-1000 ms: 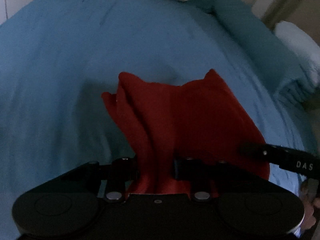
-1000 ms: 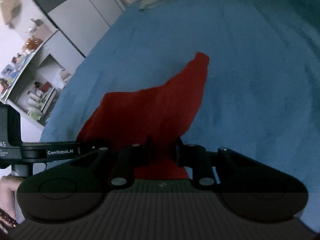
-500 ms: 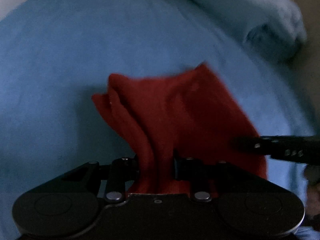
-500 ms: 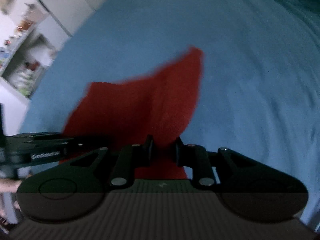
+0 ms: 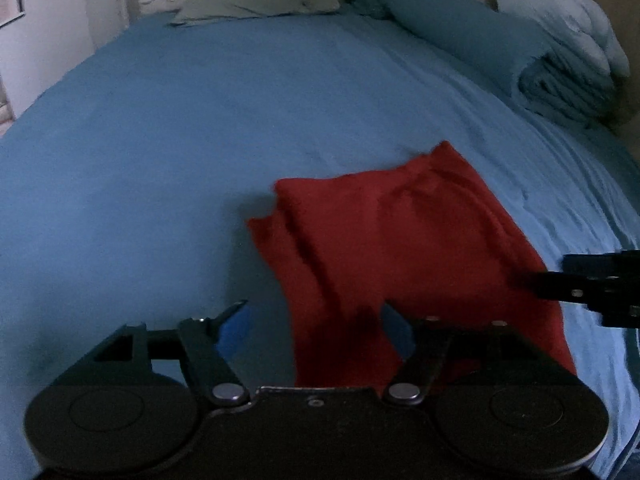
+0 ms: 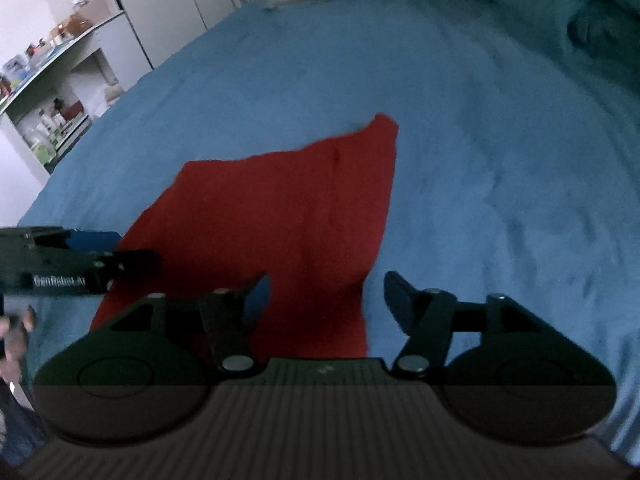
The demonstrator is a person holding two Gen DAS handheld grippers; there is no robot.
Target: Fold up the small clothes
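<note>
One red cloth [image 5: 400, 252] lies flat on the blue bed [image 5: 200, 128], its long side pointing toward the pillows [image 5: 256, 2], while the left gripper [image 5: 314, 326] and right gripper [image 6: 324, 294] both gape wide, holding nothing.

— Where's the red garment [image 5: 404, 248]?
— Lying folded on the blue bedsheet [image 5: 200, 128], layered edges stacked at its left, one corner pointing toward the pillows.

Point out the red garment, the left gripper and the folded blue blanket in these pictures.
red garment [image 5: 400, 240]: left wrist view, middle of the cloth.
left gripper [image 5: 314, 326]: left wrist view, midway between its open fingertips.
folded blue blanket [image 5: 472, 40]: left wrist view, its top surface.
</note>
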